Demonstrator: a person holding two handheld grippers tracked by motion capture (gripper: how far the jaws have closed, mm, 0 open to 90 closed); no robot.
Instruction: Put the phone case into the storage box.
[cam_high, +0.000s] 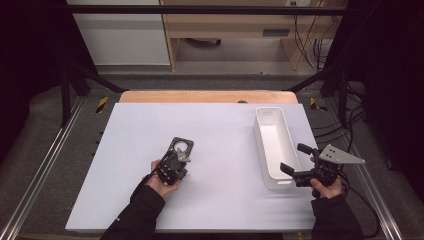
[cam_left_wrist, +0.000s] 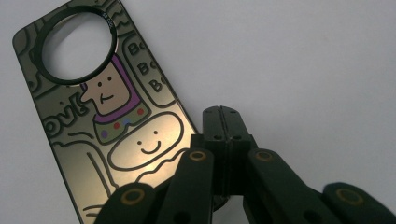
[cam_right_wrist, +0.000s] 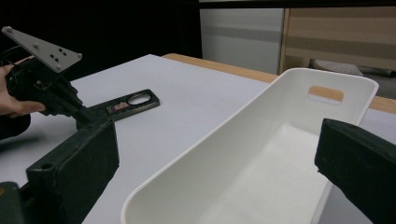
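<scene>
A dark phone case (cam_left_wrist: 116, 140) with cartoon figures and a round camera hole lies flat on the white table (cam_high: 115, 165), left of centre (cam_high: 181, 145). My left gripper (cam_left_wrist: 223, 116) is shut, its tips pressed together at the case's long right edge with nothing between them; whether they touch the case I cannot tell. From above, that gripper (cam_high: 179, 156) sits at the case's near end. My right gripper (cam_high: 295, 158) stands wide open beside the near right end of an empty white bin (cam_high: 272, 140). In the right gripper view the bin (cam_right_wrist: 261, 154) lies between its black fingers (cam_right_wrist: 74, 172).
The bin runs lengthwise along the table's right side, with a handle slot (cam_right_wrist: 326, 93) at its far end. A wooden strip (cam_high: 207, 96) borders the table's far edge. Metal rails (cam_high: 45, 160) flank the table. The left gripper (cam_right_wrist: 42, 88) and case (cam_right_wrist: 133, 101) lie far across from the right gripper.
</scene>
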